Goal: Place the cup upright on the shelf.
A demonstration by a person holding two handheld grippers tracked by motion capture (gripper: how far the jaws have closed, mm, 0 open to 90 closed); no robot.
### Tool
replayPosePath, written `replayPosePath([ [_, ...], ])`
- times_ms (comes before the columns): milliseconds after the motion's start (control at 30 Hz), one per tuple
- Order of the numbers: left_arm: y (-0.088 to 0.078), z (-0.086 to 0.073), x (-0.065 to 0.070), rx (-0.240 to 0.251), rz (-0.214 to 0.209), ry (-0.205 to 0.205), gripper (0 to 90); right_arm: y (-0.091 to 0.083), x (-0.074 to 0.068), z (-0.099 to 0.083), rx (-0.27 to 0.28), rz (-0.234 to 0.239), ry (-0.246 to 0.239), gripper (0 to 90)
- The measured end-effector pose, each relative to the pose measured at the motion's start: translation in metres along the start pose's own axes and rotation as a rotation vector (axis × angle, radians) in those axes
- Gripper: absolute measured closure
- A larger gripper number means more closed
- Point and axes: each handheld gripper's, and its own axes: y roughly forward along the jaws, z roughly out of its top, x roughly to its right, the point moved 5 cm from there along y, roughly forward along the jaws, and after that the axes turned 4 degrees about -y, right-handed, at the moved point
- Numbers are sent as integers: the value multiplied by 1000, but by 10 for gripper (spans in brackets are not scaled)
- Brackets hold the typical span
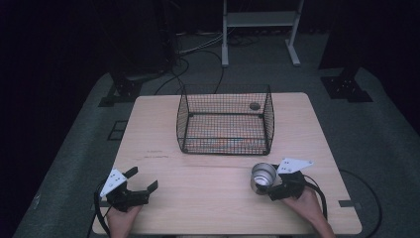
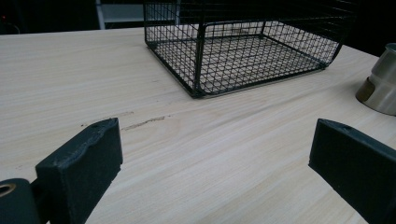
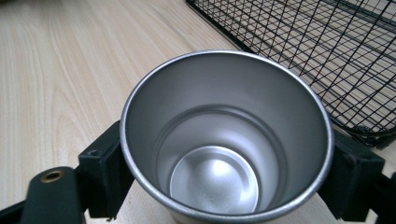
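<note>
A shiny, empty metal cup [image 1: 262, 176] is at the table's front right, just in front of the black wire basket [image 1: 225, 148]. My right gripper [image 1: 267, 187] is shut on it, one black finger [image 3: 105, 163] pressed on each side of the cup [image 3: 226, 140] below its rim. The open mouth faces up. My left gripper [image 1: 143, 178] rests near the front left edge, open wide with nothing between its fingers [image 2: 84, 163]. From the left gripper view the cup [image 2: 383, 84] stands at the far right and looks slightly tilted.
The wire basket [image 2: 243, 46] stands mid-table, and I see nothing in it. A small dark round spot [image 1: 254, 105] marks the tabletop at its far right corner. Bare light wood [image 1: 208, 198] lies between the two grippers. Beyond the table are cables and a white stand [image 1: 260, 20].
</note>
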Motion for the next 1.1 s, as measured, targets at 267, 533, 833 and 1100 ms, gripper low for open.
replayPosePath([
  [267, -3, 0, -2, 13, 4, -14, 16, -4, -3, 3, -13, 2, -10, 176],
  [533, -3, 0, -2, 9, -4, -15, 16, -11, -3, 16, -3, 14, -15, 176],
  [833, -4, -1, -4, 10, -5, -17, 16, -22, 3, 39, 30, 53, -6, 176],
  [1100, -4, -1, -4, 10, -8, -19, 16, -32, 12, 63, 45, 65, -14, 176],
])
